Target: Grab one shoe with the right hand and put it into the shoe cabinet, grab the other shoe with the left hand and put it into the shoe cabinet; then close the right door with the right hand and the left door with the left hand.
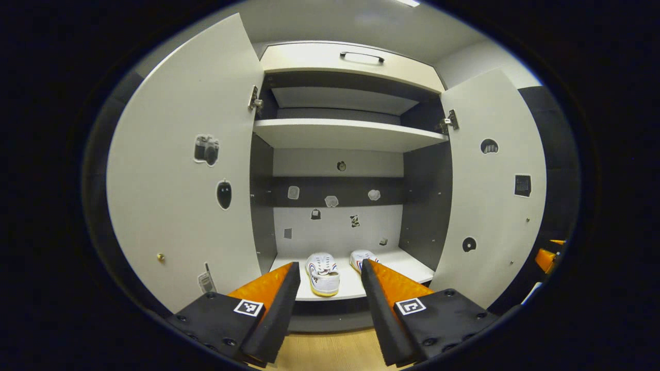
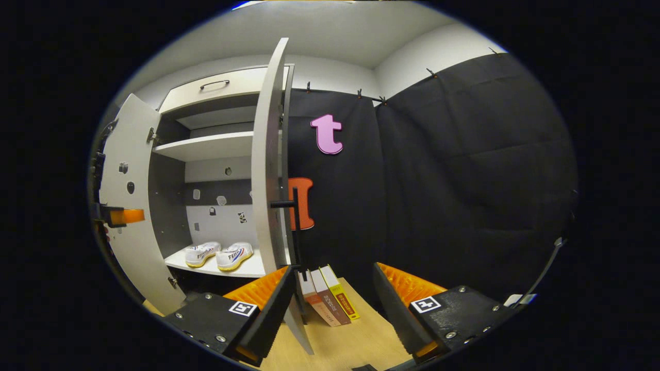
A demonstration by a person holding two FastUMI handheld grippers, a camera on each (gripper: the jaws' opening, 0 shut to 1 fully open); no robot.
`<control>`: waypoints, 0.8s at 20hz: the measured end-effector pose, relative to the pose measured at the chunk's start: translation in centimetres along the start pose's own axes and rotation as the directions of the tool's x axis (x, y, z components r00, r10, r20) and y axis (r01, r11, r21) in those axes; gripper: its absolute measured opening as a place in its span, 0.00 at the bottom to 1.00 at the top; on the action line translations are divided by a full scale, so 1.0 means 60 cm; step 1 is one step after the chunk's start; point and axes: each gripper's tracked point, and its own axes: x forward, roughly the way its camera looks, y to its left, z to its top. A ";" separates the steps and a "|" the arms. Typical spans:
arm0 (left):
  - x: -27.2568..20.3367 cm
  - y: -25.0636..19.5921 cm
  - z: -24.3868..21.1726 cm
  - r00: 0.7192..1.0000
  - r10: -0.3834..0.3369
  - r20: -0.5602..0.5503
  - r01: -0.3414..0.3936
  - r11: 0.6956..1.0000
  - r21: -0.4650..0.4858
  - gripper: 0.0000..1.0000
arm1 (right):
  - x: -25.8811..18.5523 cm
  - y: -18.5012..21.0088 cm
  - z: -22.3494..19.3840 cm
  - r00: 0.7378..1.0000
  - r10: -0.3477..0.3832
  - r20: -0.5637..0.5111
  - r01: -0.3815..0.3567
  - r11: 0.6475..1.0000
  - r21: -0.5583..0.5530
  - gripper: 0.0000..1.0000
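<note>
We see the cabinet's white bottom shelf (image 1: 407,263) carrying two white sneakers side by side, the left sneaker (image 1: 323,273) nearer the front edge, the right sneaker (image 1: 361,257) farther back. On the wooden floor (image 2: 356,340), three books (image 2: 330,296) stand just right of the cabinet.

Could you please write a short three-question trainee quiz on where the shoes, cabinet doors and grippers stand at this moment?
1. True or false: both shoes sit on the bottom shelf of the shoe cabinet.
2. The right door is: A) fully closed, B) open, its edge just ahead of the right gripper, C) missing.
3. Fill in: the left gripper is ____, holding nothing, facing the cabinet interior.

Key: 1 true; 2 B; 3 open. The left door is open too, so both closings remain.
</note>
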 end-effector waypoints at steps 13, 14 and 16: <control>-0.186 0.051 0.051 0.995 0.048 0.087 -0.048 0.999 0.003 0.94 | 0.103 -0.004 -0.134 0.994 0.009 -0.105 -0.013 0.999 -0.034 0.93; -0.194 0.055 0.051 0.995 0.054 0.086 -0.055 0.998 0.010 0.94 | 0.105 0.000 -0.135 0.995 0.012 -0.104 -0.015 0.999 -0.036 0.93; -0.208 0.069 0.053 0.993 0.075 0.090 -0.076 0.997 0.007 0.96 | 0.110 0.014 -0.136 0.994 0.040 -0.104 -0.043 0.999 -0.025 0.93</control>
